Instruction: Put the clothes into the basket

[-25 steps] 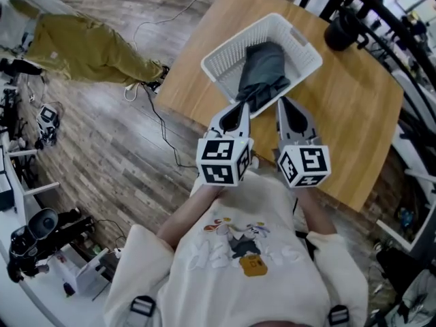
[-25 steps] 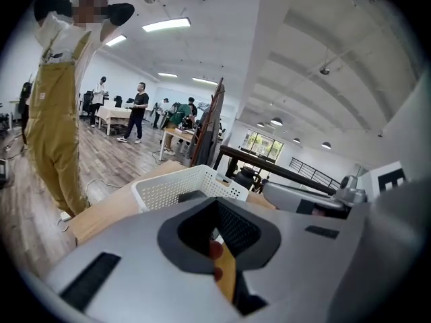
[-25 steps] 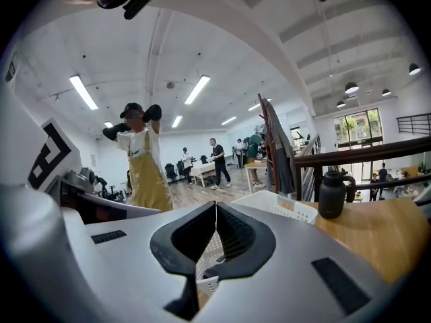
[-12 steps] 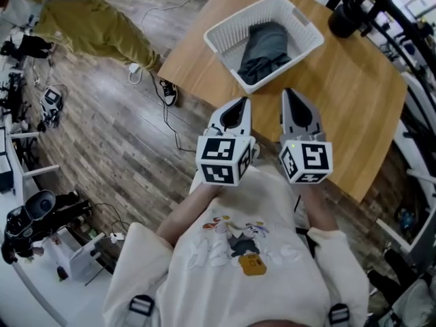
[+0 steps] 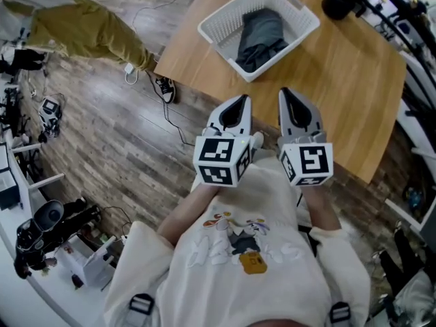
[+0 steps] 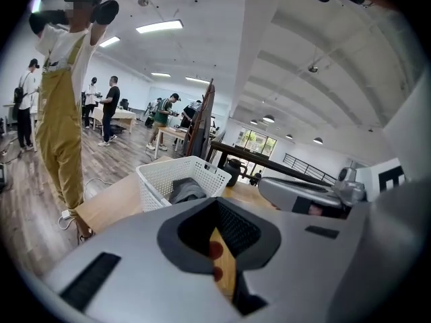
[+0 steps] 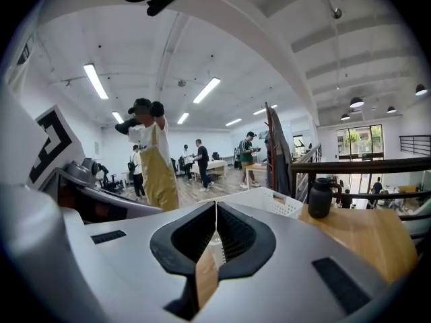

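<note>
Both the left gripper [image 5: 238, 105] and the right gripper [image 5: 287, 98] have their jaws closed on nothing, and they are held side by side near the person's chest, just off the near edge of the counter [image 5: 340, 94]. The dark grey garment [image 5: 259, 33] lies inside the white basket [image 5: 225, 19], well apart from the jaws and straight ahead of them. Its long axis runs roughly away from the person, and neither gripper is clearly nearer. With no other clothes on the counter, the job looks done.
</note>
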`<state>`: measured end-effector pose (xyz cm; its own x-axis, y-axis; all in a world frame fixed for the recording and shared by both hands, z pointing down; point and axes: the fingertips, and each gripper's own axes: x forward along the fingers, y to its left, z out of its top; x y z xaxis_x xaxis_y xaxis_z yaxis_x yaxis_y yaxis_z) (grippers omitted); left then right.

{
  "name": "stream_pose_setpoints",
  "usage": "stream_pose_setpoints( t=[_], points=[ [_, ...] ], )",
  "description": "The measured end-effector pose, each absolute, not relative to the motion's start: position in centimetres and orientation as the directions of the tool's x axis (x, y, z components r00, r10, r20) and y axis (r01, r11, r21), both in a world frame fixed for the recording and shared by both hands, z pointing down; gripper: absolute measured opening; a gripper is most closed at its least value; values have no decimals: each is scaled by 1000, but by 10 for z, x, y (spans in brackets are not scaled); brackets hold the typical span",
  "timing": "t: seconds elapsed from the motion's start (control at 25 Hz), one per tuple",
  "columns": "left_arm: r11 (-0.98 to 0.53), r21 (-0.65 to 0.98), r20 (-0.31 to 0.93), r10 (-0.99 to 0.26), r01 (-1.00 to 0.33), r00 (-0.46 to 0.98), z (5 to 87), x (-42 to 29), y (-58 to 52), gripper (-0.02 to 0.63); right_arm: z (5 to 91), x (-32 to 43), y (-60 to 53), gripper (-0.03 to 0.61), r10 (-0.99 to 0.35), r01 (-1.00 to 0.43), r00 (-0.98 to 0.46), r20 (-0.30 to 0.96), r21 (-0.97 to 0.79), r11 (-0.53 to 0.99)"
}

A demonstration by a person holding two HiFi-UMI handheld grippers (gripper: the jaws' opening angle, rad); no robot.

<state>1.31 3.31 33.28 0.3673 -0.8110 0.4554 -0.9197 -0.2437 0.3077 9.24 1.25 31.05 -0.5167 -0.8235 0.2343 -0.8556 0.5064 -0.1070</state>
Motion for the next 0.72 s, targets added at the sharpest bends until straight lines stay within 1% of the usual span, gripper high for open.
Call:
stream_pose_setpoints(
  t=[0.12, 0.28, 0.48, 0.72],
  points=[
    [-258, 300, 452, -809, -918, 375, 327, 4, 35, 2, 314, 82, 20, 23, -817, -859, -511, 267, -111, 501],
    [-281, 326, 459, -788, -902, 411, 326, -12, 54, 2, 301, 67, 40, 23, -810, -822, -561, 171, -233, 520],
    [-307, 341, 450, -776, -888, 442, 323, -26, 74, 2, 293, 55, 58, 23, -835, -848, -528, 157, -157, 506],
    [-378, 291, 434, -767, -879, 473, 323, -33, 81, 2, 308, 46, 75, 23, -833, -861, -507, 223, -95, 499]
  ],
)
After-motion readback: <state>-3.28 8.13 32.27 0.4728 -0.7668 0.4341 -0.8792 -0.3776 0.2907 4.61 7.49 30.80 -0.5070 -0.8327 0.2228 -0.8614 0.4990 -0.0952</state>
